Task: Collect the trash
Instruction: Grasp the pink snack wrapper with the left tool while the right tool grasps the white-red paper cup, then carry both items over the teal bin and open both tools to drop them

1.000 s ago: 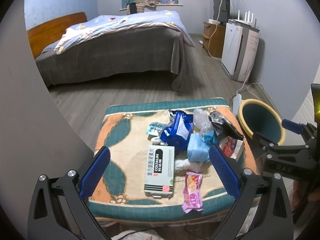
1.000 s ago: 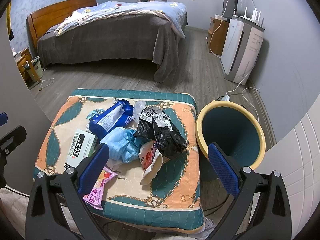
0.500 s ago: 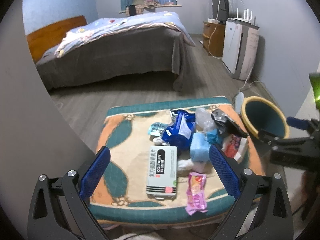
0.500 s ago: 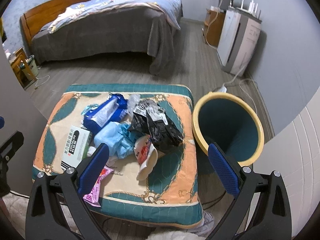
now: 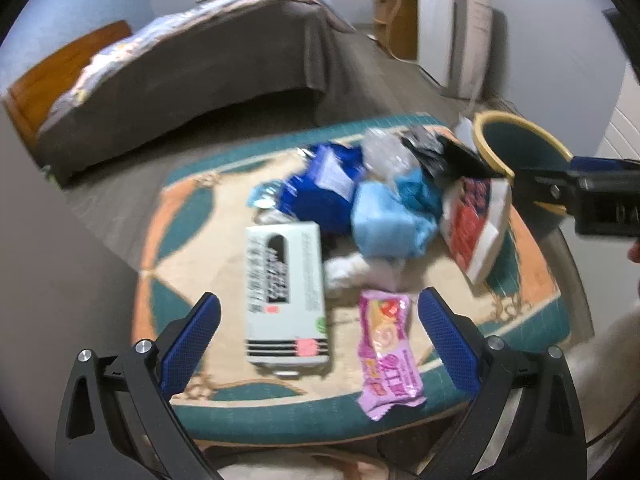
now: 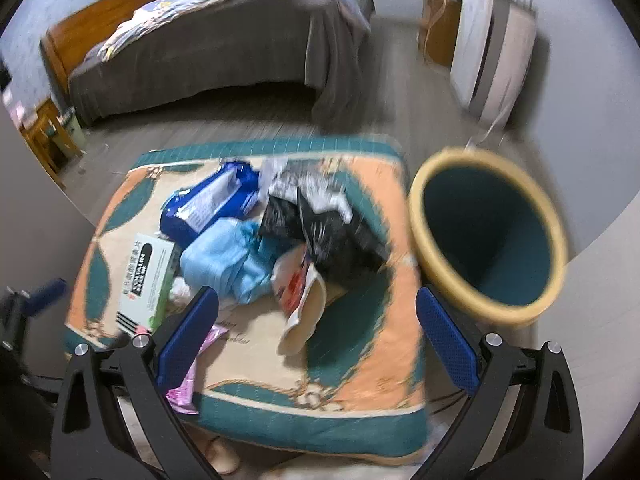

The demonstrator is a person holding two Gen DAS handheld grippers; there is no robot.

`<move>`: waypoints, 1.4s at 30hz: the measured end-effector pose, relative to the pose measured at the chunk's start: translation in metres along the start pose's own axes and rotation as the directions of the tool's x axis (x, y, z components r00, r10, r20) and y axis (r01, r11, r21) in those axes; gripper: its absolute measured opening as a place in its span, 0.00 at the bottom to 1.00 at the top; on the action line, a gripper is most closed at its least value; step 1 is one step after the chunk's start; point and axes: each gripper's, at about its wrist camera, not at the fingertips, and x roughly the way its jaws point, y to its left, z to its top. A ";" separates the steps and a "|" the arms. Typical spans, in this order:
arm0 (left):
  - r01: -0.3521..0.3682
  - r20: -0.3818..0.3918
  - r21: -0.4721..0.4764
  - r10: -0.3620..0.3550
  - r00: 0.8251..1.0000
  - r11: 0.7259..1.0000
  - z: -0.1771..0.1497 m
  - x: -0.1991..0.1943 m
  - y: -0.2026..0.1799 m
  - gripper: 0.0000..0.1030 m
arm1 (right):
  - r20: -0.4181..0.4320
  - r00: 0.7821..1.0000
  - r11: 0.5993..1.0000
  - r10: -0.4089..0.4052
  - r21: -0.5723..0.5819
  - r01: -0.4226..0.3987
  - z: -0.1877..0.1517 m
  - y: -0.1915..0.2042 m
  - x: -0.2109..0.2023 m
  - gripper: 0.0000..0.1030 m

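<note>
Trash is heaped on a patterned cushioned stool point(image 5: 180, 216) point(image 6: 360, 360): a white medicine box point(image 5: 286, 296) point(image 6: 148, 280), a pink snack wrapper point(image 5: 386, 348), a dark blue pack point(image 5: 320, 196) point(image 6: 212, 204), a light blue bag point(image 5: 386, 216) point(image 6: 224, 260), a black crumpled bag point(image 6: 328, 232) and a red-and-white wrapper point(image 5: 476, 228) point(image 6: 300, 300). A teal bin with a yellow rim point(image 6: 488, 236) point(image 5: 516, 148) stands right of the stool. My left gripper point(image 5: 318, 340) hangs open over the box and pink wrapper. My right gripper point(image 6: 316, 336) is open above the stool's front right part.
A bed point(image 5: 192, 64) with a grey cover fills the back of the room. A white appliance point(image 6: 492, 60) and a wooden cabinet point(image 5: 394, 24) stand along the right wall. A small wooden side table point(image 6: 44, 136) sits at the far left. Bare wood floor lies between bed and stool.
Both grippers have dropped and moved in toward the stool, so the trash looks larger. Both views are motion-blurred. Nothing has been picked up.
</note>
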 end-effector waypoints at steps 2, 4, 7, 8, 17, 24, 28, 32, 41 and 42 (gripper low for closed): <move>0.036 -0.038 -0.005 -0.036 0.999 0.999 -0.008 0.013 -0.003 0.95 | -0.024 1.000 1.000 0.008 0.026 -0.007 -0.004 -0.007 0.010 0.94; 0.094 -0.064 -0.017 -0.095 0.993 0.995 -0.012 0.022 -0.008 0.95 | -0.049 0.999 0.999 0.012 0.048 -0.010 -0.006 -0.013 0.019 0.94; 0.111 -0.075 0.024 -0.109 0.991 0.994 -0.019 0.032 -0.019 0.93 | -0.052 0.998 0.998 0.046 0.044 -0.043 -0.006 -0.010 0.025 0.93; 0.125 -0.100 0.040 -0.120 0.988 0.991 -0.022 0.038 -0.024 0.93 | -0.061 0.997 0.999 0.042 0.026 -0.040 -0.005 -0.006 0.027 0.88; 0.143 -0.215 0.099 -0.119 0.969 0.985 -0.030 0.074 -0.044 0.64 | -0.174 0.984 0.998 0.044 -0.041 -0.052 -0.009 0.010 0.054 0.40; 0.127 -0.224 0.125 -0.097 0.970 0.984 -0.027 0.078 -0.042 0.30 | -0.171 0.985 0.999 0.028 -0.031 -0.034 -0.007 0.004 0.055 0.10; 0.133 -0.196 0.137 -0.105 0.975 0.982 -0.022 0.067 -0.041 0.21 | -0.110 0.994 0.999 -0.004 -0.053 -0.001 0.000 0.003 0.033 0.08; 0.143 -0.125 0.166 -0.123 0.985 0.976 -0.006 0.042 -0.047 0.21 | -0.062 0.998 0.999 0.020 -0.042 -0.022 0.009 -0.003 0.003 0.08; 0.215 0.036 0.147 -0.222 0.974 0.965 0.065 -0.007 -0.057 0.21 | 0.132 0.991 0.998 0.010 -0.063 -0.001 0.053 -0.039 -0.057 0.08; 0.226 0.046 0.145 -0.235 0.971 0.963 0.070 -0.012 -0.064 0.21 | 0.150 0.989 0.999 -0.001 -0.053 0.009 0.060 -0.048 -0.060 0.08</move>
